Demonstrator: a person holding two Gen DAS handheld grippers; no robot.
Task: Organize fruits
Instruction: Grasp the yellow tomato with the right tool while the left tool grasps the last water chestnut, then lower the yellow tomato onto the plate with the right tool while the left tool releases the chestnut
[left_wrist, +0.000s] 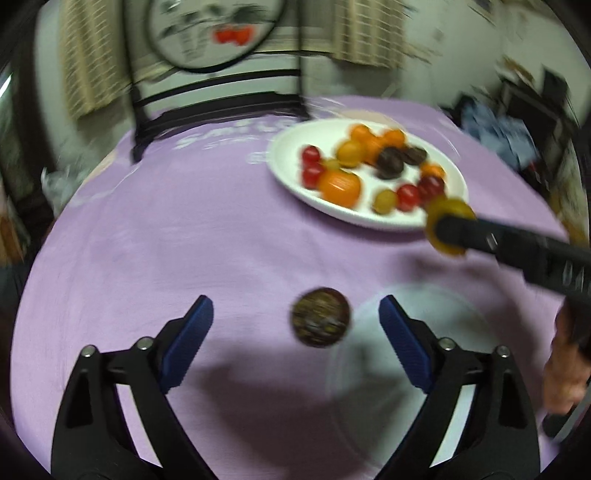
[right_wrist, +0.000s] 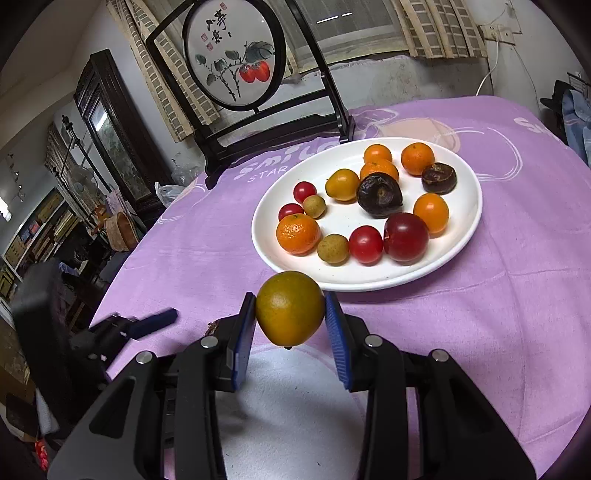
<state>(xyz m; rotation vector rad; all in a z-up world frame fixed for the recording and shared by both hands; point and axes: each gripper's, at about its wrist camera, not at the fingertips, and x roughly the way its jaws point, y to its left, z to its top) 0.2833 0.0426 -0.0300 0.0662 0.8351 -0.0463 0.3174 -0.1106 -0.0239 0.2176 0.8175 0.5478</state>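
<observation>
While the left-wrist view is pretty smeared, you can still make out the left gripper (left_wrist: 295, 317) at the bottom of the frame with its two blue-padded jaws standing wide apart and nothing pinched between them. A round dark brown mottled fruit (left_wrist: 320, 316) sits in the gap, lower centre, not touching either pad; whether it rests on the purple tablecloth (left_wrist: 166, 221) is hard to say through the blur. Just right of it is a pale, see-through round dish (left_wrist: 424, 302), partly behind the right-hand jaw.

The right gripper (right_wrist: 290, 321) is way clearer in its own view: the blue pads are clamped on both sides of a yellow-green round citrus fruit (right_wrist: 290, 308), lifted above the cloth at lower centre. In the left view that same gripper comes in from the right edge, holding the fruit just at the near rim of the big white round plate (left_wrist: 291, 184).

That plate (right_wrist: 266, 236) fills the upper right of the right-wrist view and holds the rest: small orange mandarins, red cherry tomatoes, a dark red plum (right_wrist: 406, 238), two wrinkly dark brown fruits and a couple of little tan ones. Behind it, upper left, stands a black wooden frame with a round painted panel (right_wrist: 232, 55).
</observation>
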